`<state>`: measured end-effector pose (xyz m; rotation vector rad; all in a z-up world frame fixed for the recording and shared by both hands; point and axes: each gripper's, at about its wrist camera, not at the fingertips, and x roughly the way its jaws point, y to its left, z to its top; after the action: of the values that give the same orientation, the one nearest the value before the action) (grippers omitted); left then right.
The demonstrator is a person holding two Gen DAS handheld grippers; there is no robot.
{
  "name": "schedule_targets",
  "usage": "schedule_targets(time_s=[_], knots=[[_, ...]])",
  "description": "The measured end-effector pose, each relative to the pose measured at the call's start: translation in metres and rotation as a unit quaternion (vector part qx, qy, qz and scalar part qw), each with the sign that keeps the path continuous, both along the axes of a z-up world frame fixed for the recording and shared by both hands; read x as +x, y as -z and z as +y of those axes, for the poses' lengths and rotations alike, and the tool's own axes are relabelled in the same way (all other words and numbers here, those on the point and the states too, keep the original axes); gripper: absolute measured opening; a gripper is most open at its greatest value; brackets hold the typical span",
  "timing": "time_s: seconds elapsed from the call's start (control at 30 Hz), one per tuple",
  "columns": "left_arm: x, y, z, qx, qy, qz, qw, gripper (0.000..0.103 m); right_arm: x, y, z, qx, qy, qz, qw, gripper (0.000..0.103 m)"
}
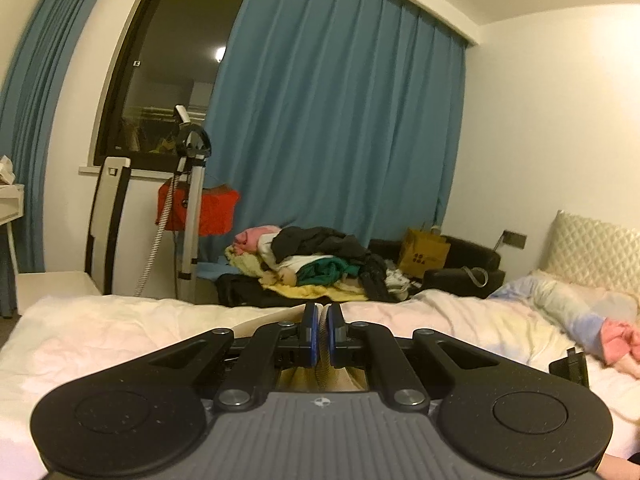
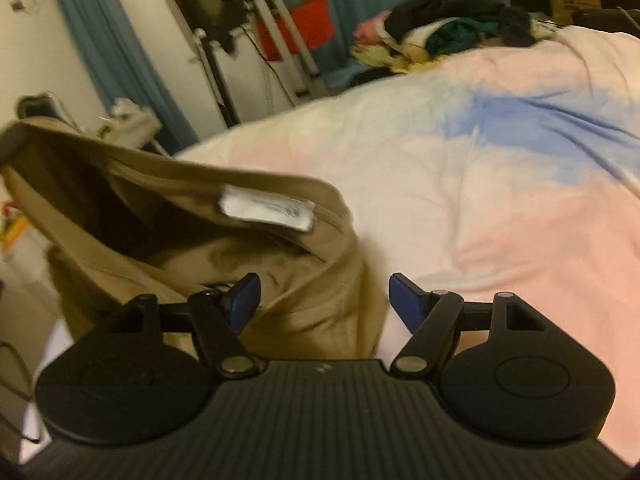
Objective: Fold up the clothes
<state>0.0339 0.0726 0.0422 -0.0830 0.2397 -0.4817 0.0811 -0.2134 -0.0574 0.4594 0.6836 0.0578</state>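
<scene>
The left gripper [image 1: 322,330] pinched an edge of the tan garment [image 2: 224,248], which hung over the bed [image 2: 500,208] edge, stretching leftward. The right gripper [image 2: 324,300], jaws wide, sat nearest its right fold.

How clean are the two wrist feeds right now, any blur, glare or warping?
Left wrist view: mostly sharp, with fisheye bending of the curtains and a lamp reflected in the dark window. Right wrist view: smeared by motion; the tan garment and its white label are soft.
</scene>
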Motion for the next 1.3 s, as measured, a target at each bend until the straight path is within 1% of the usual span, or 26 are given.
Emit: schedule_targets(time_s=[0.03, 0.07, 0.13, 0.17, 0.27, 0.3, 0.33, 0.37, 0.43, 0.5, 0.53, 0.6, 0.63, 0.7, 0.77, 0.8, 0.87, 0.93, 1.0, 1.07, 1.13, 1.2, 1.23, 1.3], knots=[[0.000, 0.001, 0.001, 0.005, -0.004, 0.004, 1.0000, 0.006, 0.002, 0.004, -0.003, 0.012, 0.023, 0.006, 1.000, 0.075], [0.001, 0.002, 0.001, 0.011, -0.008, 0.008, 0.9999, 0.006, 0.002, 0.007, -0.010, 0.050, 0.036, 0.006, 0.998, 0.075], [0.002, 0.006, 0.002, 0.021, -0.018, 0.022, 0.9994, 0.006, 0.002, 0.013, -0.025, 0.134, 0.057, 0.004, 0.989, 0.075], [0.003, 0.008, 0.003, 0.024, -0.024, 0.031, 0.9989, 0.006, 0.002, 0.014, -0.028, 0.152, 0.058, 0.003, 0.987, 0.075], [0.004, 0.016, 0.005, 0.035, -0.040, 0.058, 0.9969, 0.006, 0.009, 0.019, -0.015, 0.119, 0.023, 0.034, 0.992, 0.074], [0.005, 0.019, 0.006, 0.039, -0.045, 0.067, 0.9959, 0.006, 0.011, 0.022, -0.009, 0.107, 0.010, 0.046, 0.993, 0.067], [0.006, 0.022, 0.007, 0.042, -0.051, 0.077, 0.9949, 0.006, 0.013, 0.026, -0.003, 0.096, -0.002, 0.058, 0.994, 0.040], [0.007, 0.025, 0.007, 0.047, -0.056, 0.088, 0.9935, 0.006, 0.011, 0.025, -0.001, 0.086, -0.002, 0.053, 0.995, 0.027], [0.009, 0.032, 0.007, 0.058, -0.065, 0.109, 0.9902, 0.006, 0.004, 0.021, 0.005, 0.068, 0.002, 0.038, 0.997, 0.014], [0.012, 0.038, 0.006, 0.077, -0.071, 0.122, 0.9871, 0.006, -0.008, 0.004, 0.012, 0.025, 0.001, -0.020, 0.999, 0.013], [0.013, 0.041, 0.005, 0.085, -0.073, 0.128, 0.9854, 0.006, -0.015, -0.006, 0.014, 0.015, 0.002, -0.052, 0.999, 0.013], [0.015, 0.046, 0.003, 0.095, -0.070, 0.136, 0.9837, 0.009, -0.025, -0.023, 0.018, -0.002, 0.004, -0.096, 0.995, 0.012], [0.016, 0.047, 0.002, 0.101, -0.069, 0.135, 0.9832, 0.012, -0.030, -0.028, 0.019, -0.007, 0.004, -0.113, 0.994, 0.012], [0.017, 0.049, -0.002, 0.115, -0.066, 0.134, 0.9820, 0.020, -0.038, -0.036, 0.020, -0.016, 0.005, -0.137, 0.990, 0.012], [0.016, 0.050, -0.010, 0.138, -0.059, 0.124, 0.9808, 0.042, -0.042, -0.039, 0.019, -0.016, 0.006, -0.148, 0.989, 0.012], [0.016, 0.051, -0.014, 0.149, -0.056, 0.120, 0.9799, 0.047, -0.043, -0.039, 0.017, -0.012, 0.007, -0.151, 0.988, 0.012], [0.014, 0.053, -0.023, 0.181, -0.049, 0.107, 0.9764, 0.060, -0.044, -0.041, 0.015, -0.010, 0.008, -0.155, 0.988, 0.012], [0.016, 0.059, -0.033, 0.218, -0.052, 0.102, 0.9693, 0.066, -0.044, -0.042, 0.015, -0.015, 0.010, -0.163, 0.986, 0.012], [0.023, 0.067, -0.046, 0.267, -0.058, 0.094, 0.9574, 0.067, -0.044, -0.043, 0.015, -0.020, 0.013, -0.171, 0.985, 0.012], [0.028, 0.075, -0.058, 0.325, -0.064, 0.073, 0.9406, 0.068, -0.046, -0.045, 0.016, -0.024, 0.018, -0.179, 0.983, 0.012], [0.034, 0.085, -0.070, 0.386, -0.072, 0.053, 0.9181, 0.071, -0.049, -0.047, 0.019, -0.030, 0.020, -0.184, 0.982, 0.012], [0.037, 0.094, -0.080, 0.434, -0.062, 0.031, 0.8984, 0.071, -0.049, -0.046, 0.019, -0.035, 0.021, -0.184, 0.982, 0.012], [0.038, 0.098, -0.085, 0.450, -0.064, 0.021, 0.8907, 0.075, -0.049, -0.045, 0.019, -0.035, 0.021, -0.181, 0.983, 0.012], [0.041, 0.104, -0.088, 0.465, -0.077, 0.006, 0.8818, 0.076, -0.048, -0.043, 0.019, -0.039, 0.022, -0.175, 0.984, 0.012]])
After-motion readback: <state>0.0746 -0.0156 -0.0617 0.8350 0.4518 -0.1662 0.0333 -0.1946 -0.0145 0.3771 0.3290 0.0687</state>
